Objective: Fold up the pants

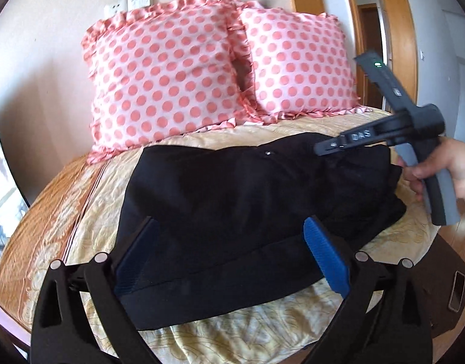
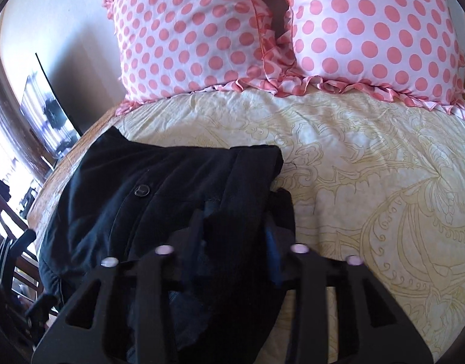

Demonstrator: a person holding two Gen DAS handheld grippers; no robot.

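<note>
Black pants (image 1: 232,206) lie folded in a wide bundle on the yellow patterned bedspread (image 1: 263,318). My left gripper (image 1: 232,236) is open, its blue pads (image 1: 323,254) spread above the near edge of the pants, holding nothing. In the right wrist view the pants (image 2: 141,188) lie at the left with a button showing. My right gripper (image 2: 235,221) has black cloth bunched between its fingers, and its blue pads are mostly hidden by the cloth. The right gripper's body (image 1: 384,133) shows in the left wrist view, held by a hand at the pants' right end.
Two pink polka-dot pillows (image 1: 171,79) lean on the wall at the head of the bed. A wooden door frame (image 1: 399,30) stands at right. A dark table with a phone (image 1: 457,291) is at lower right. A TV screen (image 2: 47,115) is left of the bed.
</note>
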